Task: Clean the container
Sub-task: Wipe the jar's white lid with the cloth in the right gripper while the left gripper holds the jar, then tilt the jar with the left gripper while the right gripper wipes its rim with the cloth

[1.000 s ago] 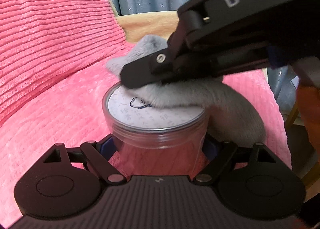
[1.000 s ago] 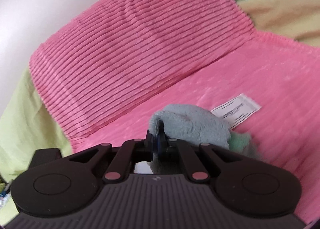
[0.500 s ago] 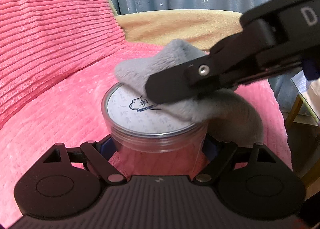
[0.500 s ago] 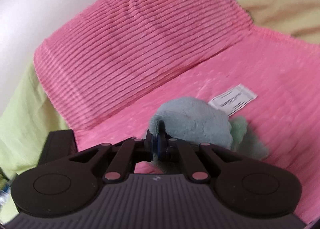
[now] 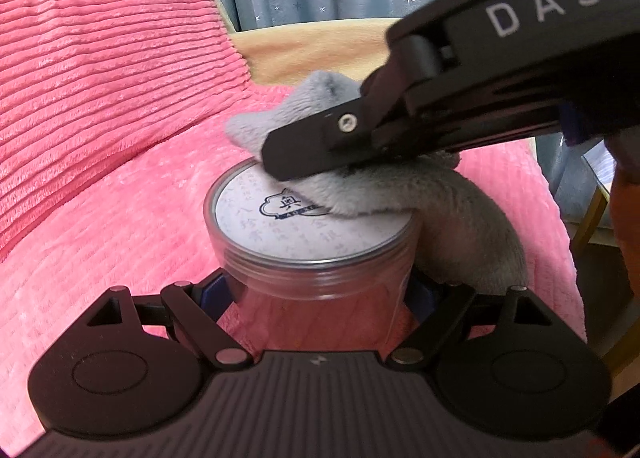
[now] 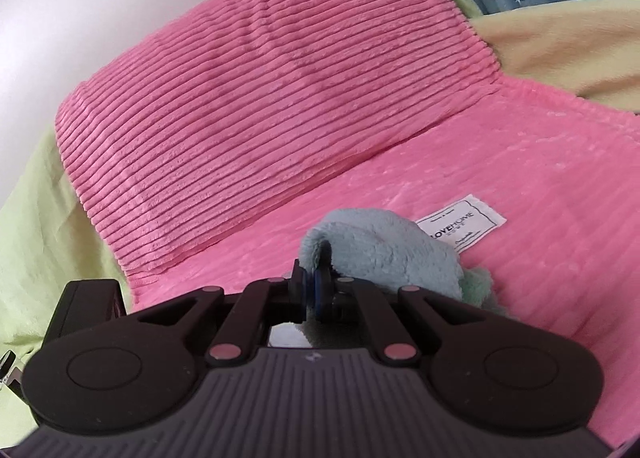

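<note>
Pink blanket (image 5: 120,226) underlies clear container (image 5: 316,254), clamped by left hand-held gripper (image 5: 320,290); right hand-held gripper (image 6: 316,290) pinches grey cloth (image 5: 400,194) over lid's 3 o'clock (label partly hidden).

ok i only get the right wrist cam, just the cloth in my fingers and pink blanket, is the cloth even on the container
observer: yes, the grey cloth is pressed on the far right part of the lid.
operator: and is the left one holding it
observer: the left gripper is shut on the clear container, one finger on each side of its wall.
operator: how much of the lid is bare
observer: the near and left parts show; the cloth's edge overlaps a dark blue logo near the middle.
</note>
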`<state>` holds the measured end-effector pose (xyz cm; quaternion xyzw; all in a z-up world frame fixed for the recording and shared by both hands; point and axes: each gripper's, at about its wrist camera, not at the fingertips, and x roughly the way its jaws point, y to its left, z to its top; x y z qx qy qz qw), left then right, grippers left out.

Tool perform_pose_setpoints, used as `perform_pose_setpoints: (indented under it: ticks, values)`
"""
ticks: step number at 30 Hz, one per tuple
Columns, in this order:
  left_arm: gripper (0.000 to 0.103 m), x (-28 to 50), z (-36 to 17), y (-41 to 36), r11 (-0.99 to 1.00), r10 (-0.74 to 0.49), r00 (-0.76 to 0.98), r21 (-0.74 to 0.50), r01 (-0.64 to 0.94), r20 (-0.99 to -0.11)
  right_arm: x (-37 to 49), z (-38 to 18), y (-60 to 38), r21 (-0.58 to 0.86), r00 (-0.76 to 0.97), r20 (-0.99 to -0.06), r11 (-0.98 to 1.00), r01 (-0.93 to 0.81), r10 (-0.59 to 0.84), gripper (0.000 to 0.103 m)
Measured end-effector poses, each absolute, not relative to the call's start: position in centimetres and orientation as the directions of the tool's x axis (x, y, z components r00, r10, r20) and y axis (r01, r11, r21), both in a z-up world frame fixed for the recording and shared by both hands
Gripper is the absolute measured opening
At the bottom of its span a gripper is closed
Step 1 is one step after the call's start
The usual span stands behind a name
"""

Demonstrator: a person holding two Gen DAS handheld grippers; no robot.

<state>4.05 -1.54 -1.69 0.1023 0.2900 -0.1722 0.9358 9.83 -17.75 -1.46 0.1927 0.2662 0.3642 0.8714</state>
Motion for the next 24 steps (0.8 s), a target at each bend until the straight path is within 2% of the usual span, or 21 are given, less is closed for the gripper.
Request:
perform_pose_setpoints:
  ticks: [16,24]
  values:
    - [0.085,3.7,-0.7,-2.6,0.887,-0.269,0.760,0.155,0.435,-0.592,9.4,-0.7,-19.8,0.533,0.650,-0.310,0.693,-0.485,0.694,0.001]
    - [0.085,3.4,0.3,-3.2,0.884,-0.275,0.780,0.172,0.435,-0.562,9.1,0.0,-21.0,0.525,0.676,-0.291,0.704,-0.478,0.677,0.003]
